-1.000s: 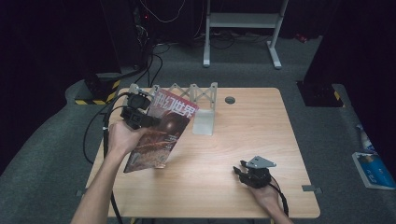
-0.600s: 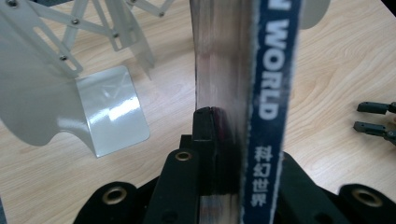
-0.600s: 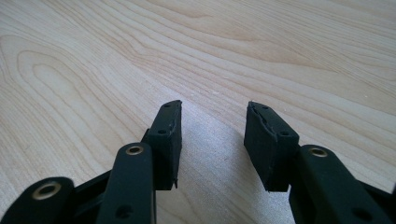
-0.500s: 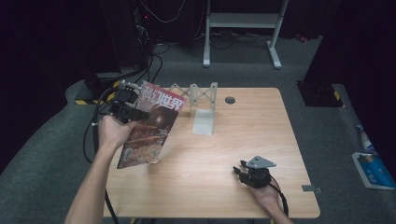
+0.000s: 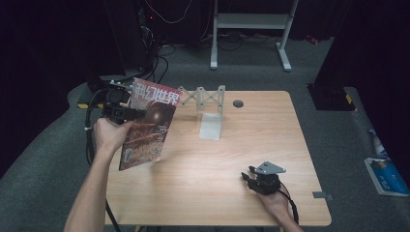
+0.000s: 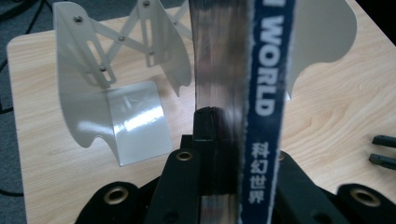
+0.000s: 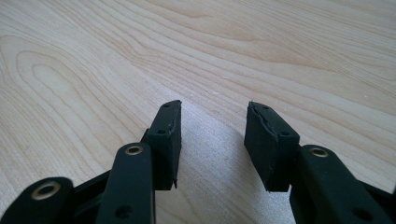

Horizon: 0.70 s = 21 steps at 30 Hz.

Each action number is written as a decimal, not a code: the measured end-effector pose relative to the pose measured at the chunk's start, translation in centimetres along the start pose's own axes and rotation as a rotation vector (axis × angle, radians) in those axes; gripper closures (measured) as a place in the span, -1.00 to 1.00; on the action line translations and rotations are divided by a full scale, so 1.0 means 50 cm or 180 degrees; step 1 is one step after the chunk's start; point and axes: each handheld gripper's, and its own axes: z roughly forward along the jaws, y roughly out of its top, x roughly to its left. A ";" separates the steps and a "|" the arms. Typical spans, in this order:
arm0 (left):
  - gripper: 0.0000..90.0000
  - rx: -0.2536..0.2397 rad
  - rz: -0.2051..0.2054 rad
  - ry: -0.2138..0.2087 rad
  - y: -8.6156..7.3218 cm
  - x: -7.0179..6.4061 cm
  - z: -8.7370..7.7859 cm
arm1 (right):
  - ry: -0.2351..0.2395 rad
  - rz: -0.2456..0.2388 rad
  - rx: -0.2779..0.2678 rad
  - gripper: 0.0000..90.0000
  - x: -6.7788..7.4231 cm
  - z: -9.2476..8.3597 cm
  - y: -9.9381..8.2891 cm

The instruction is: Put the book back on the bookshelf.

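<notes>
A magazine (image 5: 147, 123) with a red-brown cover is held tilted above the table's left part, and my left gripper (image 5: 126, 112) is shut on its upper left edge. In the left gripper view its blue spine (image 6: 264, 93) runs edge-on between the jaws of the left gripper (image 6: 224, 121). A grey metal folding book rack (image 5: 209, 107) stands at the table's back middle, to the right of the magazine; the same rack (image 6: 116, 93) appears behind the spine. My right gripper (image 5: 249, 178) rests near the front right edge, and the right gripper (image 7: 212, 126) is open over bare wood.
The wooden table (image 5: 270, 140) has a round grommet hole (image 5: 238, 103) at the back. Black cables (image 5: 89, 145) hang off its left side. A white frame (image 5: 251, 24) stands on the floor behind. A blue and white packet (image 5: 384, 176) lies on the floor at right.
My left gripper has carried the magazine to the left and a little upward, away from the rack. The right gripper has stayed put.
</notes>
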 end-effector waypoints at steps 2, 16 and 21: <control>0.86 -0.0041 -0.0031 0.0020 -0.001 0.007 -0.003 | 0.0001 0.0000 -0.0001 0.25 0.000 0.000 0.000; 0.86 -0.0427 -0.0282 0.0211 -0.021 0.048 -0.011 | -0.0010 -0.0003 -0.0004 0.24 0.000 0.000 0.000; 0.86 -0.0520 -0.0349 0.0284 -0.028 0.059 -0.004 | -0.0008 0.0003 -0.0004 0.24 0.000 0.000 0.000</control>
